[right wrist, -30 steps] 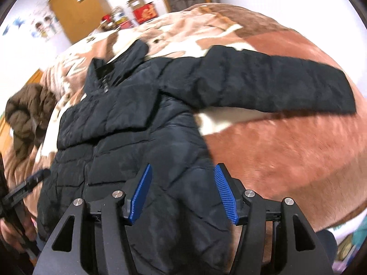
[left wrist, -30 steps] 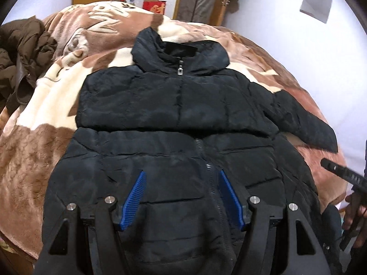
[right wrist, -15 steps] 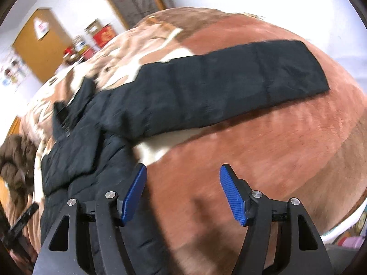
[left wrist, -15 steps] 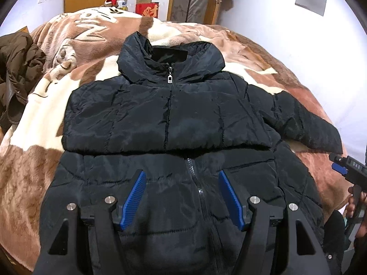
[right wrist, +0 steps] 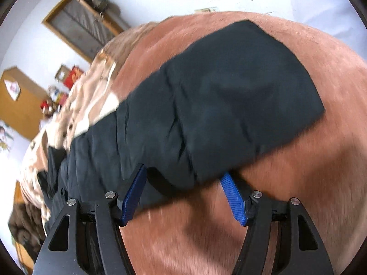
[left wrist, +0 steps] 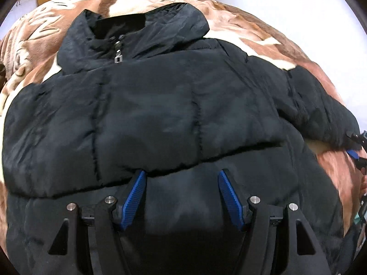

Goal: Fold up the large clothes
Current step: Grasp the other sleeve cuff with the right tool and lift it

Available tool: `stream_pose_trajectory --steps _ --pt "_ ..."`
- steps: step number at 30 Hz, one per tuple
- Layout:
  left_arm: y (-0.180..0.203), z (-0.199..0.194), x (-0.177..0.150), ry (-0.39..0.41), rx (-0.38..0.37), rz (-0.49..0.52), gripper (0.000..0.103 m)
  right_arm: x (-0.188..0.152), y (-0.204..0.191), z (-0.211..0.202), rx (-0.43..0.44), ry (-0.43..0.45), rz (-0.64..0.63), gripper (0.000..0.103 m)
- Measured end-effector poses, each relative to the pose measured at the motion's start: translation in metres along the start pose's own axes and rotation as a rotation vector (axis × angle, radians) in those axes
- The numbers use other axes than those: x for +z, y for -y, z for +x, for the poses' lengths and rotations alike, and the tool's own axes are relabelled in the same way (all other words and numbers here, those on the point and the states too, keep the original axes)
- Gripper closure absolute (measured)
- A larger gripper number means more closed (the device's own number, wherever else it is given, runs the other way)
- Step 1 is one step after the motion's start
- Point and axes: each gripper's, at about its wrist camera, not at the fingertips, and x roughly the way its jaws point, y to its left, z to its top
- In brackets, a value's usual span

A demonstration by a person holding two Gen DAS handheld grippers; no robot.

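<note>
A: Lying face up on the bed, zipped, collar away from both cameras: black puffer jacket (left wrist: 174,105). One sleeve already sits folded across the chest; its lower edge runs just past the left fingertips.

B: Other sleeve?

A: Right sleeve (right wrist: 229,105) stretched out flat on the brown fleece blanket (right wrist: 286,194), cuff far from the fingers, the sleeve's near edge right at the tips. My read: it's laid straight so it can be picked up and folded in like the first.

B: Right gripper (right wrist: 181,197) state?

A: Fingers apart, nothing clamped. Left fingertip overlaps the sleeve's near edge, right fingertip (right wrist: 229,183) pokes out beside it over blanket. Whether fabric is actually between the pads, can't tell, frame's blurred. Looks like an approach to grab that edge.

B: Left gripper (left wrist: 181,194)?

A: Also apart, empty. Both blue pads (left wrist: 135,197) hang over the jacket's lower front panel, just short of the folded sleeve's edge. No contact I can confirm. Probably there to steady the body or the first fold while the other side gets handled; that's a guess.

B: Surroundings?

A: Zipper pull (left wrist: 118,57) below the collar, far beyond the left fingers. Brown garment (right wrist: 25,224) heaped off to the left of the right gripper. Wardrobe (right wrist: 20,105) and red box (right wrist: 73,78) in back.
</note>
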Motion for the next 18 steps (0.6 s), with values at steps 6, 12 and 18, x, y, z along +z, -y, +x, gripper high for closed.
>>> stream_pose_trajectory --steps 6,12,18 --pt "0.0 0.005 0.013 0.003 -0.023 -0.022 0.035 0.005 0.01 -0.004 0.064 0.071 0.104 0.036" --pt "-0.003 -0.024 -0.012 0.009 -0.09 -0.04 0.035 -0.003 0.012 -0.002 0.079 0.107 0.137 0.036" --pt "-0.005 -0.053 -0.013 0.065 -0.081 -0.022 0.035 0.023 0.023 0.003 0.048 0.14 0.227 0.036"
